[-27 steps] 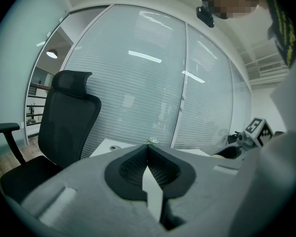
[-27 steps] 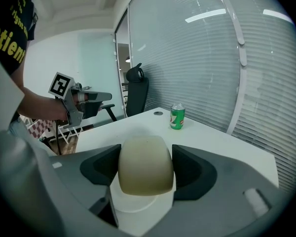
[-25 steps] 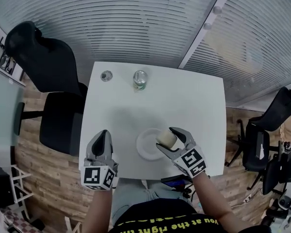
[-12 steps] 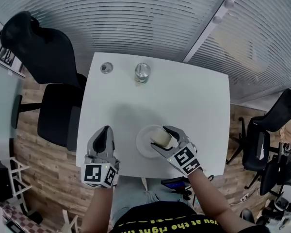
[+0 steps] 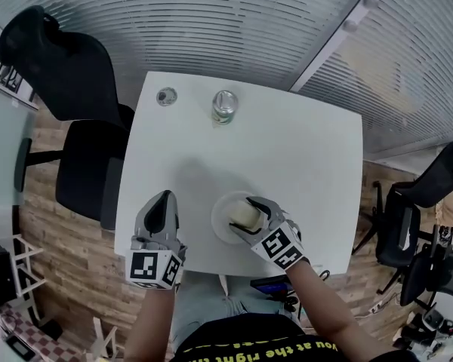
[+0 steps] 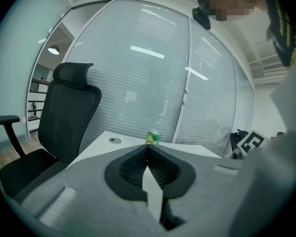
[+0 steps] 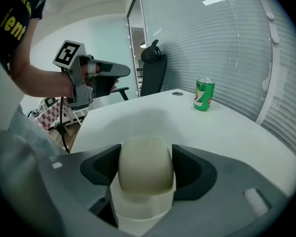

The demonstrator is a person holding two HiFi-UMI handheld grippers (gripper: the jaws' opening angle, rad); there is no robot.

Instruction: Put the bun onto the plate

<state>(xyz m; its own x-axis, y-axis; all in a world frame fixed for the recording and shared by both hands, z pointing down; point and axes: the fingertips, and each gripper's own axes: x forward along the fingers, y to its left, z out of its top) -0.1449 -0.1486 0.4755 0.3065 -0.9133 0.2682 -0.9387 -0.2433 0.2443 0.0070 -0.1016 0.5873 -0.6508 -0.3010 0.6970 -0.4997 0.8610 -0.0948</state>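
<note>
Lower now, the right gripper (image 5: 249,216) has sunk with the bun (image 5: 241,213) toward the plate (image 5: 217,219), and in the head view the bun sits further inside the plate's rim than before. The left gripper (image 5: 164,196) has kept its place at the table's (image 5: 302,157) near left edge.

Few words can be read. Yellow letters on the person's black shirt (image 5: 249,347) give "you at the right" before the edge cuts them off. The green can (image 5: 224,105) carries a red spot and white marks, its writing too small to read. Each gripper bears a cube of black-and-white square markers.

The bun is pale cream, smooth and matte, rounded on top with a flatter side. The right gripper's dark ribbed pads press on both its flanks, so the jaws stand wide around it. It is held over the round white plate, close above it; whether it touches cannot be told. The left gripper's jaws meet tip to tip with nothing between them, leaving only a hollow between the ribbed pads behind.

The table is white, smooth and square with rounded corners. A small round metal disc (image 5: 166,96) is set in its top beside the can, at the far side. A black high-backed chair (image 5: 57,70) stands at the far left, before a glass wall with thin horizontal blinds. The floor is wood plank.
</note>
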